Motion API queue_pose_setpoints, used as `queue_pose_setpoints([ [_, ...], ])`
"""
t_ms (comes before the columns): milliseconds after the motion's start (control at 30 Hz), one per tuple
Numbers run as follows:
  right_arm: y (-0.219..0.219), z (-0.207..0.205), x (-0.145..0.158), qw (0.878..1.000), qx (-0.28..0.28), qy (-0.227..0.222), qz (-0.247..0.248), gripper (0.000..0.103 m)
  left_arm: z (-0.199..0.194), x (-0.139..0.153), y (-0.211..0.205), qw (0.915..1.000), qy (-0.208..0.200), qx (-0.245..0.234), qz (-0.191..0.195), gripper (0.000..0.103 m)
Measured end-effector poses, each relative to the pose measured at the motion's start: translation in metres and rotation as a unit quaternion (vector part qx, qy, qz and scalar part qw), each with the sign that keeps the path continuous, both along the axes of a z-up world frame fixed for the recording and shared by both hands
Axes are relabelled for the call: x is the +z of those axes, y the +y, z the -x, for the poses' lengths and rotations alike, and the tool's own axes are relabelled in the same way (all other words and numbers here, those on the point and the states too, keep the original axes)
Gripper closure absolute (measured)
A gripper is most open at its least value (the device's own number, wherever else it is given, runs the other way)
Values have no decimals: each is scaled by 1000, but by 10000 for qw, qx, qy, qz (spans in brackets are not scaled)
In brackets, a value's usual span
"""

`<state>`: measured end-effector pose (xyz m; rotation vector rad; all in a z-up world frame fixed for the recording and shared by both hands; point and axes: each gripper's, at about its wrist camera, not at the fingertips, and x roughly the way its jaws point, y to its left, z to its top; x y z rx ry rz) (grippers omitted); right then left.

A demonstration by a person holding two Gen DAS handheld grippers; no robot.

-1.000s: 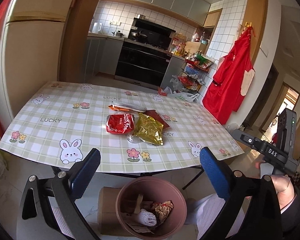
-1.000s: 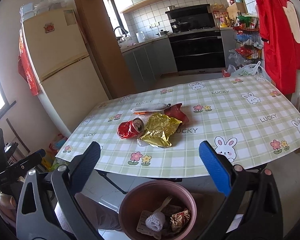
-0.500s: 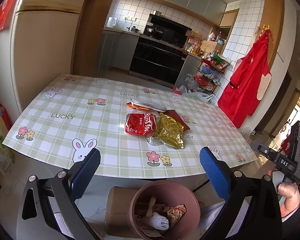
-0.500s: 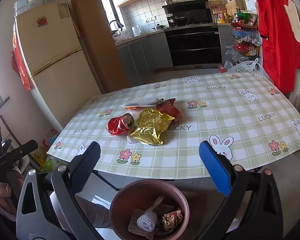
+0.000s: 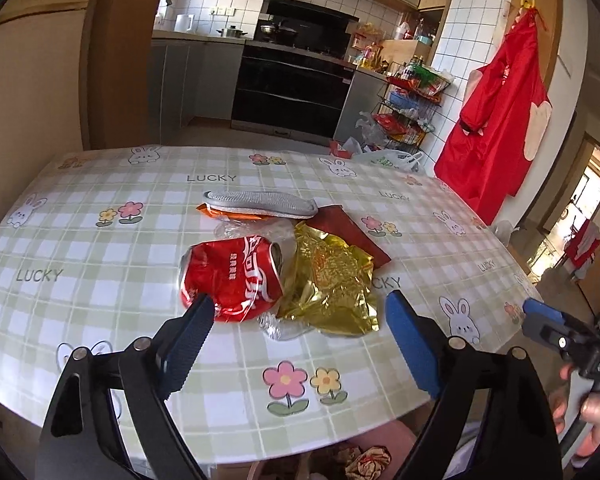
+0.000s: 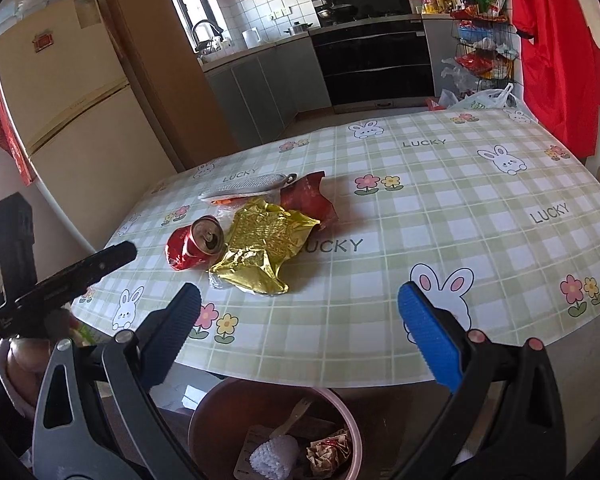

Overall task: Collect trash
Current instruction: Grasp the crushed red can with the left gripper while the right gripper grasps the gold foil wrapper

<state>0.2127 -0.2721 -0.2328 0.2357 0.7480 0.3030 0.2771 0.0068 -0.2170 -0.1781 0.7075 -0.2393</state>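
A crushed red can [image 5: 230, 280] [image 6: 194, 246] lies on the checked tablecloth [image 5: 100, 272] beside a crumpled gold wrapper [image 5: 330, 284] [image 6: 264, 250], a dark red wrapper [image 5: 348, 234] [image 6: 310, 202], a grey mesh pad [image 5: 260, 204] [image 6: 246, 186] over an orange wrapper, and clear plastic. My left gripper [image 5: 296, 336] is open just in front of the can and gold wrapper. My right gripper [image 6: 300, 332] is open over the table's near edge, above a pink trash bin [image 6: 220, 404] holding scraps.
A fridge [image 6: 60, 120] stands left of the table. Kitchen counters and a black oven [image 5: 292, 92] are behind. A red apron [image 5: 496, 128] hangs on the right wall by a wire rack [image 5: 408, 108]. The table edge [image 6: 340, 380] runs just ahead of the right gripper.
Both grippers moved forward and up toward the table. The left one now hovers close to the can and wrappers; the bin has dropped to the bottom of its view.
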Motion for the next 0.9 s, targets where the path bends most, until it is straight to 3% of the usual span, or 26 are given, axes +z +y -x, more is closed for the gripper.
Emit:
queue_pose_setpoints([
  [133,-10,-8,-7,9999,-55,78,70,6,-51,-22,-5,9991,320,266,28,37],
  [233,-17,-13,-11,9998,-118,120,130,6,-73,-35,-2,9976,544,419,109,39],
  [400,-25,-19,-19,9994,-227,226,124,6,-93,-51,-11,9967,641,376,-314,42],
  [500,-23,-23,-22,9993,-182,269,197,6,-100,-62,-10,9950,808,425,-401,57],
  [567,-21,-26,-23,9992,-123,279,246,6,-99,-64,-9,9949,751,426,-514,68],
  [900,4,-57,-42,9985,255,483,-46,6,-70,-33,21,9986,222,414,-238,71],
])
